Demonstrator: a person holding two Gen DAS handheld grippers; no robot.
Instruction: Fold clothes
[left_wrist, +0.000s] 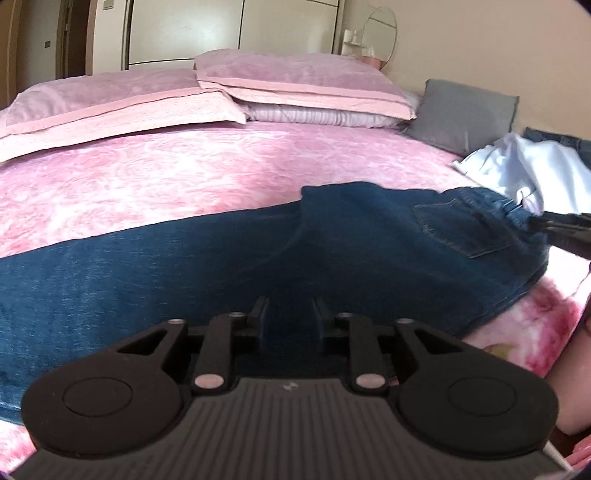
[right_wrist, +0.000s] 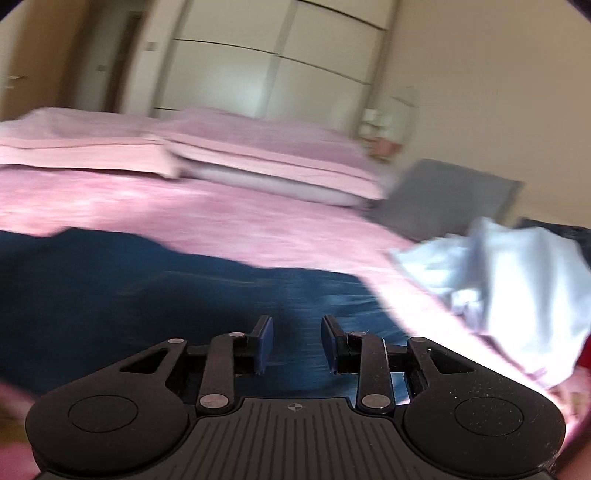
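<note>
A pair of blue jeans (left_wrist: 258, 266) lies stretched out across the pink bed cover (left_wrist: 184, 177), with the waistband and a back pocket at the right. My left gripper (left_wrist: 290, 317) hovers low over the middle of the jeans, its pads apart and only flat denim showing in the gap. At the right edge of the left wrist view, my right gripper (left_wrist: 535, 221) reaches in by the waistband. In the blurred right wrist view, the right gripper (right_wrist: 296, 343) is open above the jeans (right_wrist: 147, 288), with nothing pinched between its pads.
A crumpled pale blue garment (left_wrist: 535, 166) (right_wrist: 509, 273) lies beyond the waistband at the right. A grey cushion (left_wrist: 465, 110) and pink pillows (left_wrist: 110, 99) lie at the head of the bed. A dark garment (left_wrist: 554, 136) shows at the far right. A wardrobe stands behind.
</note>
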